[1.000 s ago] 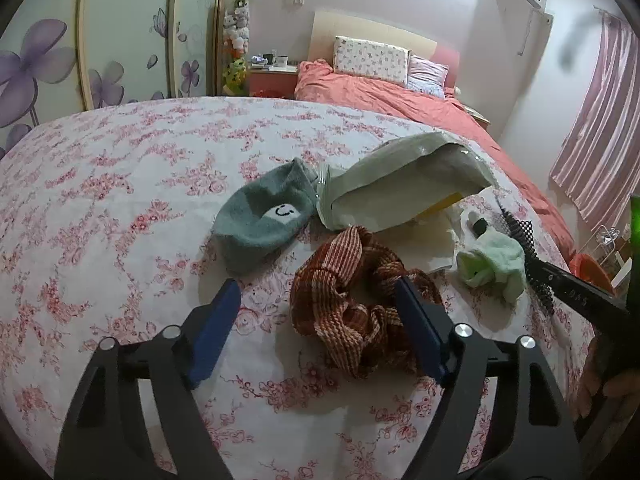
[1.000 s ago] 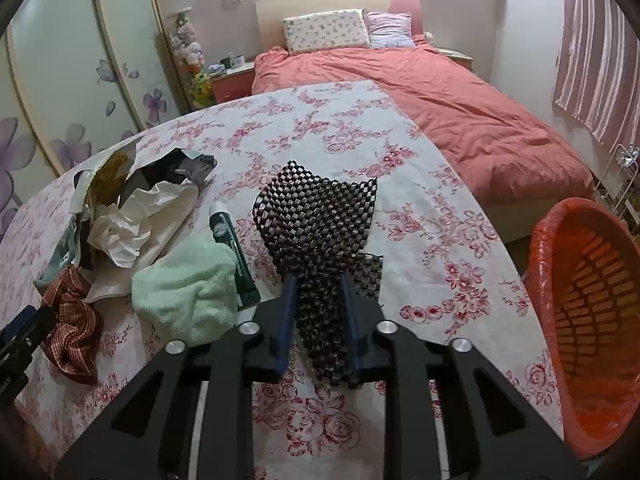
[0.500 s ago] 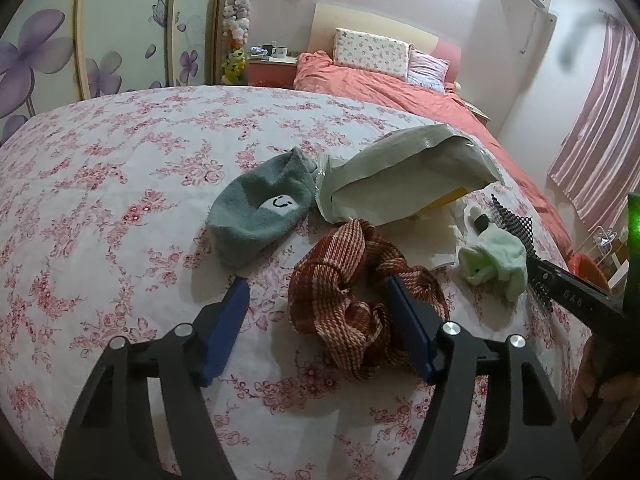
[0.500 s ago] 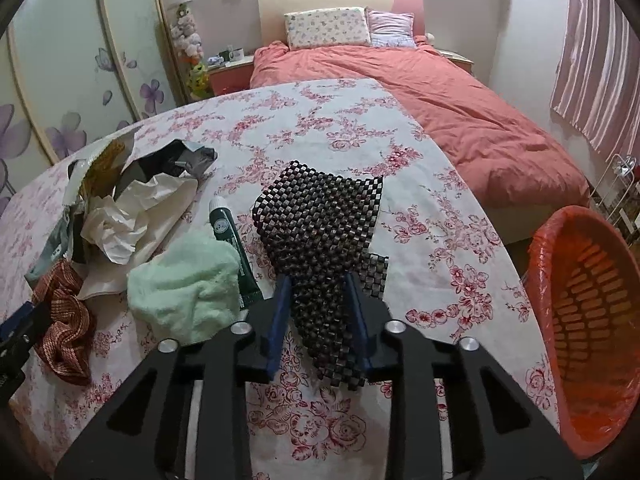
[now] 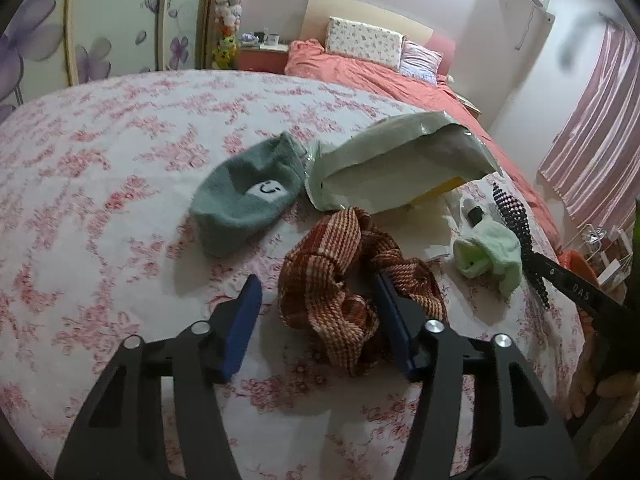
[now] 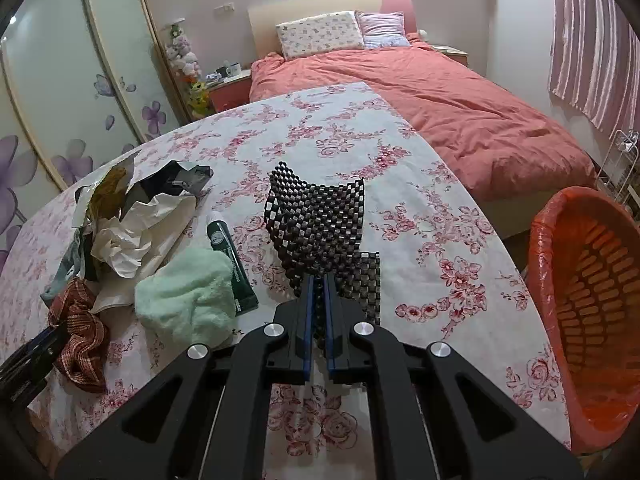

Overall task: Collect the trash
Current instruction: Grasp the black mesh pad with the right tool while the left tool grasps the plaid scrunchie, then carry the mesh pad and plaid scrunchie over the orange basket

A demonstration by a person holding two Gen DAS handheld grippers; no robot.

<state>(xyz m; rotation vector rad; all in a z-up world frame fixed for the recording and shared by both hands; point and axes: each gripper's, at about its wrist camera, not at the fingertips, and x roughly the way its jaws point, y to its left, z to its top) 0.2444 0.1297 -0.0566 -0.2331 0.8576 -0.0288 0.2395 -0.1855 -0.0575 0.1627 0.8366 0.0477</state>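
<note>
Right gripper point(image 6: 316, 300) angled down at near end of black mesh mat point(image 6: 320, 220), jaws clamped on its edge. Left gripper point(image 5: 316, 312) angled down, jaws half-spread, just been closing around plaid scrunchie point(image 5: 344, 280); right pad touching, left pad clear. Orange basket point(image 6: 592, 288) off right table edge.

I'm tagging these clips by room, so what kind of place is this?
A home bedroom, most likely: a bed with a coral duvet and pillows, wardrobe doors with purple flowers, and a striped pink curtain.

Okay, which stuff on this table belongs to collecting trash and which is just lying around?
Job: black mesh mat, plaid scrunchie, torn mailer bag, crumpled paper, orange basket.
Lying about: grey-green sock, mint cloth, green tube.
</note>
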